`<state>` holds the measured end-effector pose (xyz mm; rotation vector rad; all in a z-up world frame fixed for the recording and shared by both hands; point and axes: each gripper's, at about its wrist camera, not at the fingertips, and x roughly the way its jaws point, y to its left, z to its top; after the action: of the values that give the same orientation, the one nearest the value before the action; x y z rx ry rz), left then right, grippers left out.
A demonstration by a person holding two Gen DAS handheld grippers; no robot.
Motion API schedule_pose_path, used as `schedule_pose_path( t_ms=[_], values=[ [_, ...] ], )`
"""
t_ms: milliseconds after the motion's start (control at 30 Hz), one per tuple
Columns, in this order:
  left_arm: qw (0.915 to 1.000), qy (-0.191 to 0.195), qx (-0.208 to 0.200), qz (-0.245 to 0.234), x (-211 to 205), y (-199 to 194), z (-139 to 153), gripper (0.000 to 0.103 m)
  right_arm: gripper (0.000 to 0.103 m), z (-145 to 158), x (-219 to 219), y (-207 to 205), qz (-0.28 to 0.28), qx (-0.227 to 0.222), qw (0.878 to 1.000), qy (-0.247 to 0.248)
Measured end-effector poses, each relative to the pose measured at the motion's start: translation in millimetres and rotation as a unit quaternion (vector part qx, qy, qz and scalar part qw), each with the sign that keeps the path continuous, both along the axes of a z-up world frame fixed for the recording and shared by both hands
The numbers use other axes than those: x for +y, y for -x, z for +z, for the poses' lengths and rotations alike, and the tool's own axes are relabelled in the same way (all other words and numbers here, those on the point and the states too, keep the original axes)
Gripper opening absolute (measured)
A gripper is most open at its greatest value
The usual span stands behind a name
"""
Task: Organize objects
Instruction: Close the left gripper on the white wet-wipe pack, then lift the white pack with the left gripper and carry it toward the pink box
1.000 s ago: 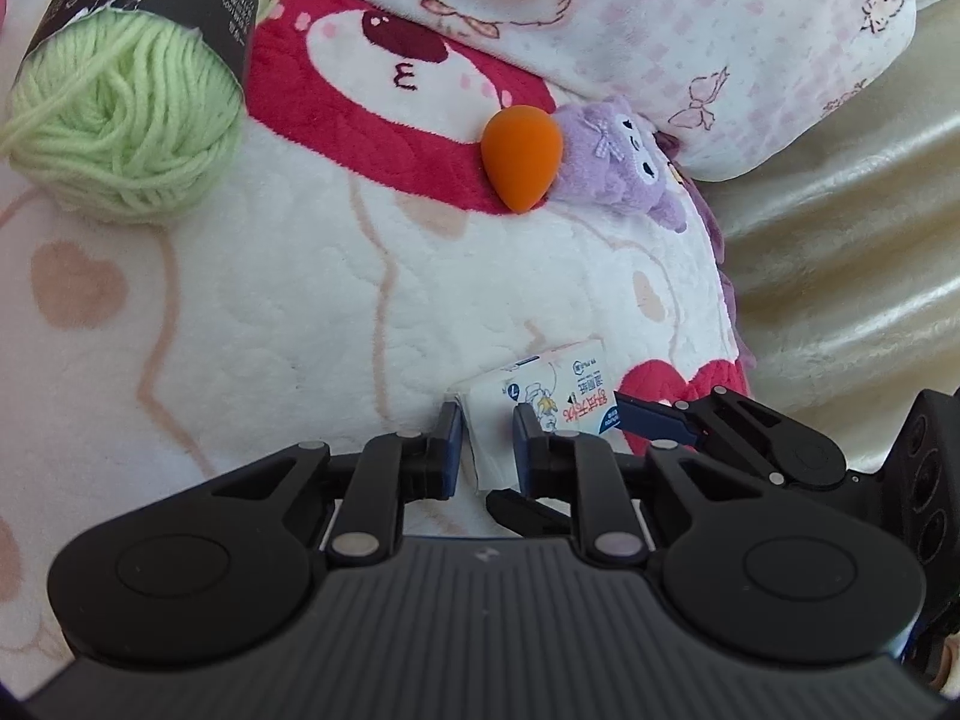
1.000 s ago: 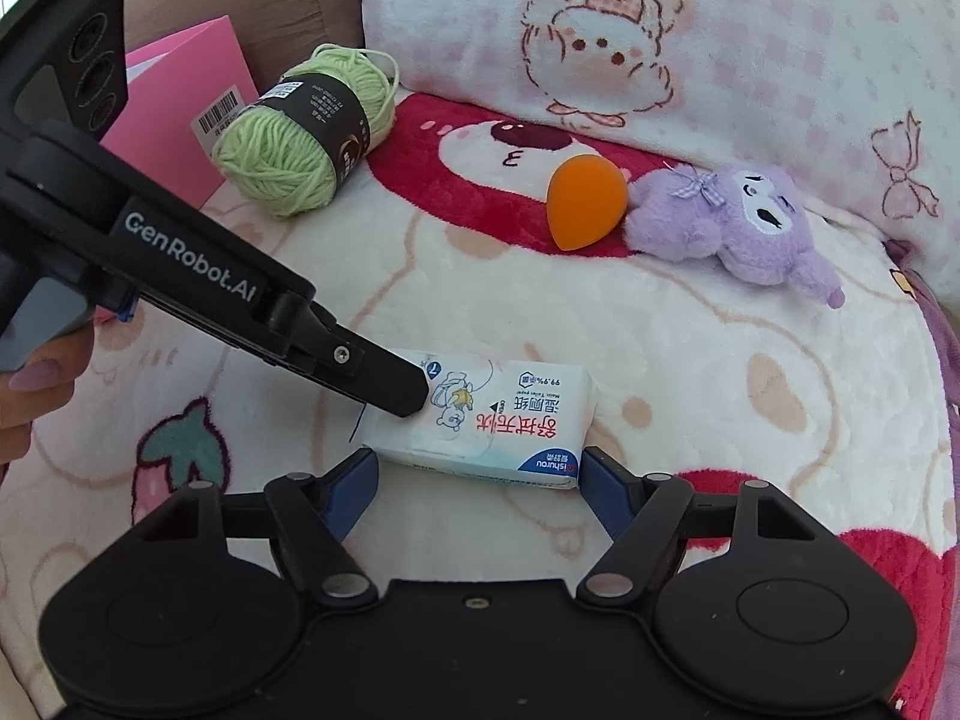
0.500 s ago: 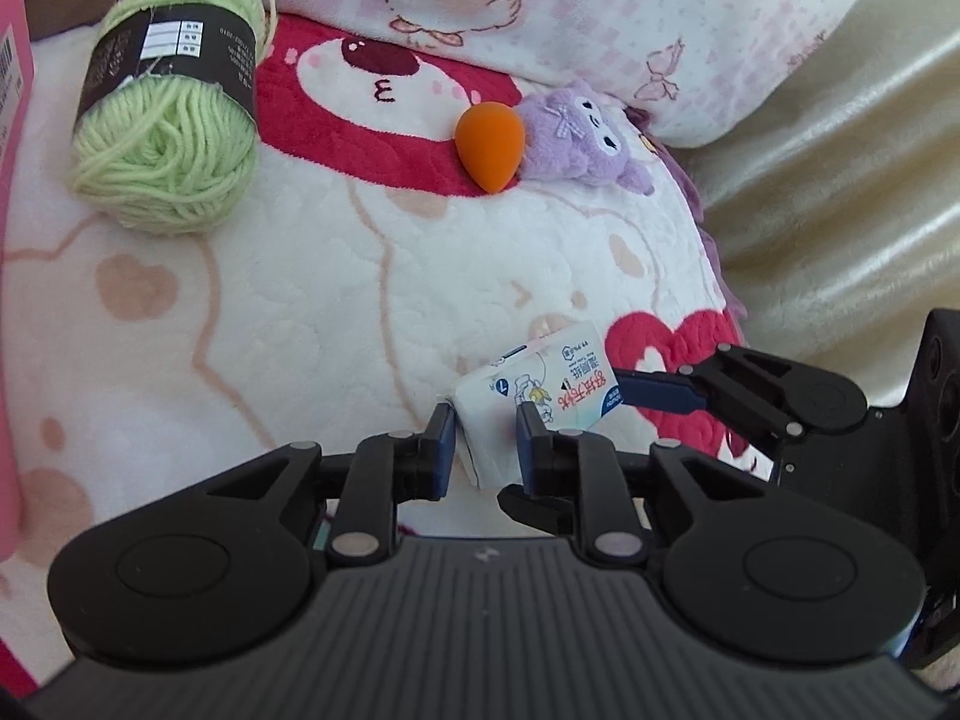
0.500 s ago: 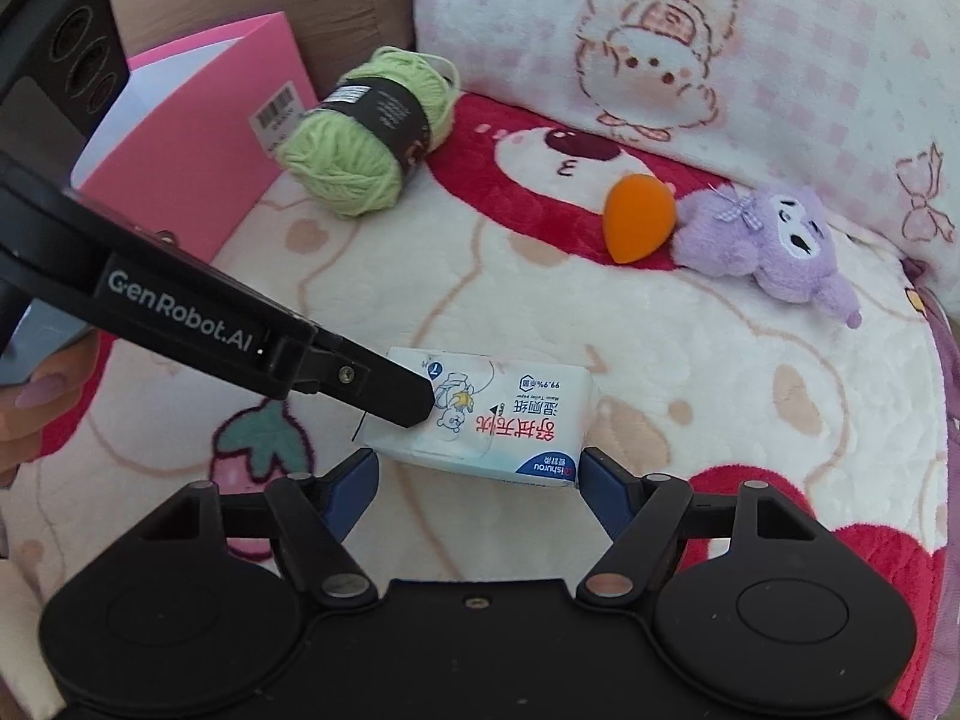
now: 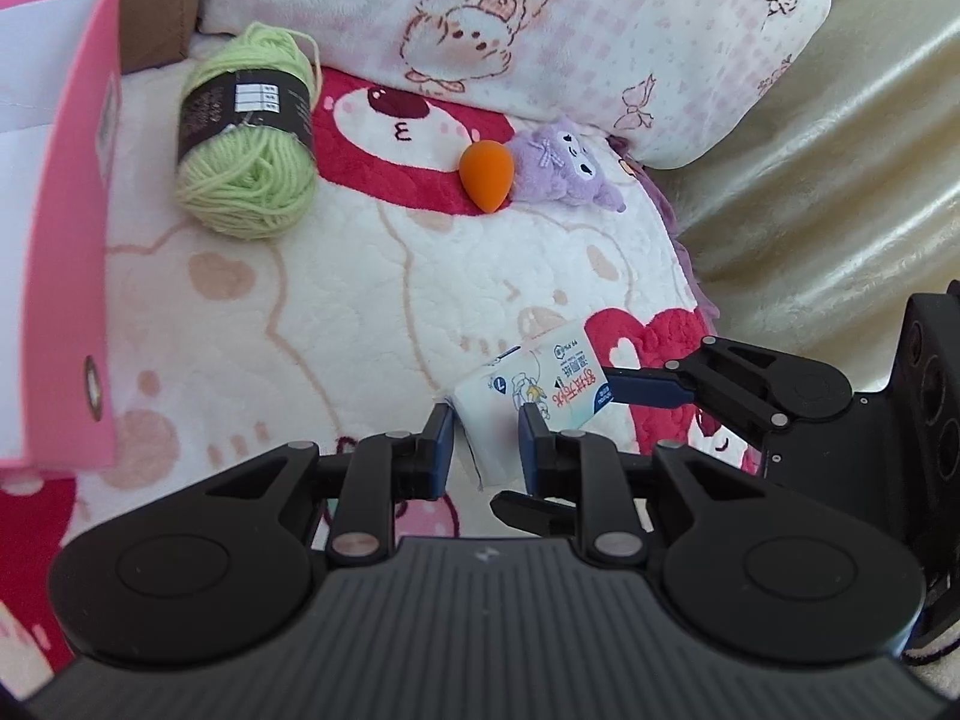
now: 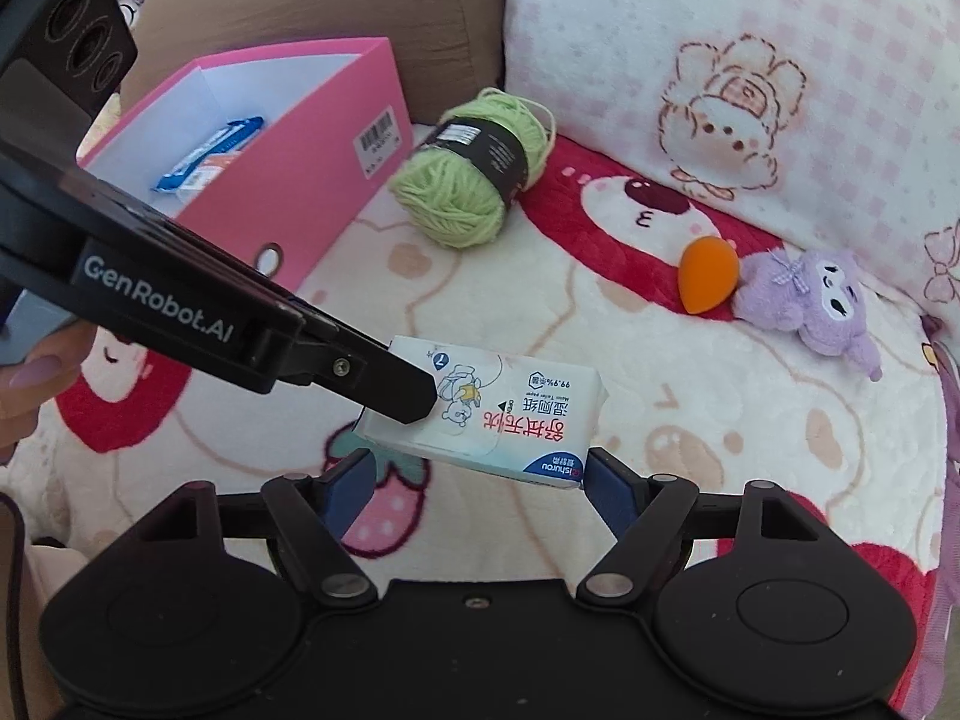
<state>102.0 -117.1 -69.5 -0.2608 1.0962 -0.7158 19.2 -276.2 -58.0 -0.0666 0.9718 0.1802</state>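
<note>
Holding things in order of bulk: the blanket (image 6: 600, 324) lies below everything, and the pink box (image 6: 312, 168) stands open at its far left with a blue packet (image 6: 210, 150) already inside. The green yarn (image 6: 468, 192) sits just beside the box. The wipes pack (image 6: 510, 408) hangs above the blanket, between my two claws. My left claw (image 5: 483, 432) is clamped on one short end of it. My right claw (image 6: 480, 474) has just been opening, with the pack between its pads, which seem to bracket it loosely rather than squeeze.

My worst risk, I think, is the soft pack sagging or twisting out of that single end grip and dropping. Next, swinging towards the box could knock the yarn or catch the box wall. Least likely, the purple plush toy (image 6: 804, 300) and orange sponge (image 6: 708, 273), touching each other well off to the right, get brushed.
</note>
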Motion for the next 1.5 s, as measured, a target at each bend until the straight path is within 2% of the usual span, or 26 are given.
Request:
schedule_pose_path(
  t_ms=[400,533,733,933,1000,1200,1500],
  values=[
    [0.9994,-0.014,-0.022,0.022,32,29,30,0.02,0.081,30,29,20,0.02,-0.021,0.999,-0.021],
    [0.9991,-0.014,-0.031,0.024,39,35,37,0.021,0.081,38,33,24,0.018,-0.026,0.999,-0.035],
    [0.999,-0.008,-0.034,0.029,52,44,47,0.021,0.08,46,43,30,0.035,-0.035,0.998,-0.032],
    [0.9987,-0.003,-0.027,0.044,65,54,53,0.021,0.07,54,53,35,0.047,-0.044,0.998,-0.017],
    [0.9982,-0.006,-0.031,0.05,70,57,55,0.021,0.064,56,58,37,0.051,-0.044,0.998,-0.015],
    [0.9974,-0.013,-0.04,0.058,85,68,65,0.021,0.056,64,74,41,0.059,-0.041,0.997,-0.008],
    [0.9963,-0.037,-0.048,0.061,114,80,85,0.022,0.055,84,102,42,0.082,-0.036,0.996,-0.024]
  ],
)
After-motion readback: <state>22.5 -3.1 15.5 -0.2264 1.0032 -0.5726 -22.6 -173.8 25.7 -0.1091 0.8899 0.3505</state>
